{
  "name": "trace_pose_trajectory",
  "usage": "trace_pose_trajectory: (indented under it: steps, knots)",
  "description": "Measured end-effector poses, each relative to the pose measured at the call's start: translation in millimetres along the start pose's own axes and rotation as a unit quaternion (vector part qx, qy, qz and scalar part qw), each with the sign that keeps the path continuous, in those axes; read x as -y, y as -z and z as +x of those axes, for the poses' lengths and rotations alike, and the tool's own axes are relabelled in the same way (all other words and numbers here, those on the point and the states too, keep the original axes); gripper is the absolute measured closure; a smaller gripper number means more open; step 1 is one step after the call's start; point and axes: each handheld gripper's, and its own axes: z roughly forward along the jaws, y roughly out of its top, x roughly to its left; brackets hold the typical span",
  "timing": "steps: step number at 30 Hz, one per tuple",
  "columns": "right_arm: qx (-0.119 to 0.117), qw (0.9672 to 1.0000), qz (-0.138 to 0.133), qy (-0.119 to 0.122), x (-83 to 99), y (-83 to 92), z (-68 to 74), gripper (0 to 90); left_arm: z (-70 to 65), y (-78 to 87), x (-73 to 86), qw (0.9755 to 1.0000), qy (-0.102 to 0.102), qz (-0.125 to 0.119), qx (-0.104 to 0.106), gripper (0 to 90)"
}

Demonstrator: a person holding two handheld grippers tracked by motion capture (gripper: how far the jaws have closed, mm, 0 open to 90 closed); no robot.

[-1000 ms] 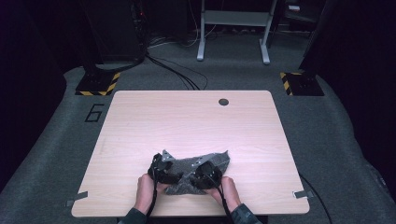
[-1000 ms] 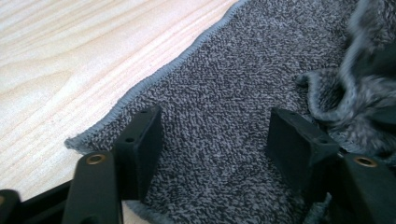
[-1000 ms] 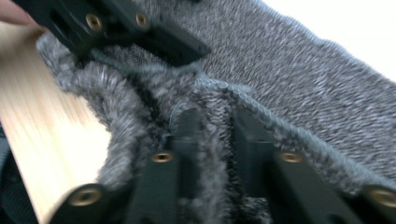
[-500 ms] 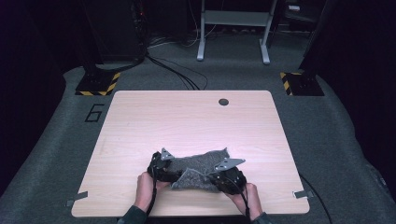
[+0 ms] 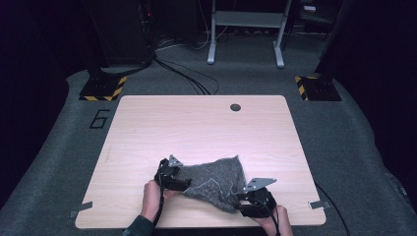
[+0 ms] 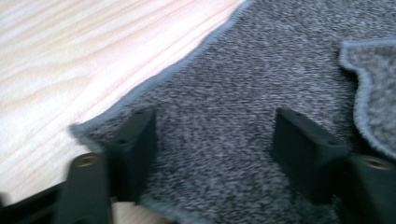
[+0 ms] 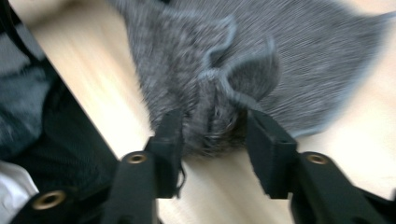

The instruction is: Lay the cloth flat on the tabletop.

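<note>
A light wooden table point(image 5: 206, 128) lies mostly bare. The one obstacle on it is a crumpled grey cloth point(image 5: 216, 179) near the front edge, with the left gripper point(image 5: 172, 177) at the cloth's left end and the right gripper point(image 5: 253, 196) at its front right corner. Beyond the cloth the tabletop is open all the way to the far edge — only a small dark hole point(image 5: 235, 107) (flush with the surface) sits there. Left and right of the cloth, bare wood — room to pass.
</note>
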Motion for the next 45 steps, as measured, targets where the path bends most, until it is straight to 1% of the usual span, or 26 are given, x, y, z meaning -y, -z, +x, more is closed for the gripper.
trace_pose_trajectory:
  steps: [5,6,8,9,11,12,13,14,15,16,18,20,23,26,28,29,31,32,33,36,37,38,40,41,42,45]
  knots:
    - [0.021,0.999,-0.037,-0.013,-17.8,20.2,-23.7,46.2,6.8,12.1,-1.9,0.9996,0.015,-0.023,-0.007,24.7]
    - [0.024,0.9987,-0.041,-0.02,-20.8,20.7,-28.1,45.9,8.6,15.0,-3.2,0.9995,0.017,-0.023,-0.008,24.7]
    - [0.041,0.9976,-0.049,-0.027,-32.8,14.0,-48.2,41.8,10.8,16.6,-4.5,0.9995,0.018,-0.022,-0.01,24.3]
    - [0.041,0.9976,-0.049,-0.027,-32.8,14.0,-48.2,41.8,12.1,16.9,-4.9,0.9997,0.015,-0.019,-0.011,24.3]
    - [0.045,0.9974,-0.045,-0.035,-39.4,1.9,-61.3,39.4,13.9,14.7,-4.9,0.9996,0.02,-0.015,-0.01,23.5]
    - [0.054,0.9971,-0.035,-0.04,-44.8,-15.6,-72.7,36.0,15.4,11.4,-4.4,0.9995,0.024,-0.014,-0.014,20.8]
    - [0.054,0.9971,-0.035,-0.04,-44.8,-15.6,-72.7,36.0,15.4,11.4,-4.4,0.9995,0.024,-0.014,-0.014,19.8]
    - [0.068,0.9965,-0.022,-0.044,-49.9,-35.6,-82.2,34.8,16.3,8.6,-4.4,0.9991,0.032,-0.019,-0.02,18.2]
    - [0.079,0.996,-0.015,-0.041,-52.6,-45.8,-87.4,34.7,17.8,8.0,-5.0,0.999,0.034,-0.018,-0.025,17.4]
    - [0.079,0.996,-0.015,-0.041,-52.6,-45.8,-87.4,34.7,17.8,8.0,-5.0,0.999,0.034,-0.018,-0.025,17.5]
    - [0.095,0.9941,0.01,-0.053,-60.8,-70.4,-101.2,36.3,24.4,6.4,-6.1,0.9978,0.05,-0.02,-0.037,18.5]
    - [0.096,0.9939,0.012,-0.054,-62.8,-76.3,-104.8,36.9,29.6,6.4,-6.0,0.9978,0.052,-0.015,-0.039,18.9]
    - [0.109,0.9926,0.027,-0.046,-66.3,-87.8,-109.8,38.4,35.2,3.5,-5.5,0.9973,0.058,-0.005,-0.044,20.8]
    - [0.108,0.9919,0.044,-0.05,-64.5,-93.0,-111.9,44.4,35.5,0.8,-5.5,0.9972,0.06,0.0,-0.045,27.0]
    - [0.114,0.9915,0.041,-0.049,-63.9,-93.2,-111.7,46.1,34.8,-0.3,-5.4,0.9972,0.062,0.0,-0.042,28.2]
    - [0.111,0.9922,0.039,-0.043,-62.7,-92.2,-111.3,50.2,33.9,-1.5,-4.3,0.9972,0.059,0.001,-0.046,31.7]
    - [0.109,0.9924,0.039,-0.043,-62.2,-91.7,-110.5,53.4,33.6,-1.7,-3.8,0.9971,0.058,-0.003,-0.048,32.6]
    - [0.105,0.9928,0.039,-0.041,-62.0,-90.8,-108.7,64.6,33.5,-1.4,-3.8,0.9971,0.058,-0.004,-0.048,38.7]
    - [0.105,0.9928,0.039,-0.041,-62.0,-90.8,-108.7,64.6,33.6,-1.0,-3.8,0.9972,0.055,-0.004,-0.05,38.7]
    - [0.098,0.9939,0.031,-0.039,-58.8,-89.6,-107.5,77.3,32.3,-0.1,-3.2,0.997,0.053,-0.005,-0.057,49.2]
    - [0.095,0.9941,0.028,-0.044,-58.0,-89.3,-107.7,81.1,32.6,0.0,-3.3,0.9971,0.048,-0.007,-0.058,52.5]
    - [0.08,0.9945,0.024,-0.063,-56.2,-88.1,-110.5,87.3,32.6,-0.2,-3.7,0.9973,0.045,-0.008,-0.058,63.5]
    - [0.077,0.9944,0.022,-0.07,-55.7,-88.2,-111.1,87.9,32.9,-0.6,-3.1,0.9973,0.043,-0.013,-0.058,74.0]
    - [0.073,0.9944,0.018,-0.074,-54.2,-87.5,-112.4,88.4,33.4,-0.1,-2.1,0.9973,0.045,-0.016,-0.056,74.0]
    - [0.074,0.9936,0.015,-0.084,-52.8,-86.9,-111.9,89.1,32.7,0.4,0.4,0.9969,0.061,-0.023,-0.045,84.7]
    - [0.078,0.9926,0.013,-0.092,-53.3,-87.4,-110.3,89.3,31.6,0.6,1.7,0.9973,0.049,-0.024,-0.049,87.6]
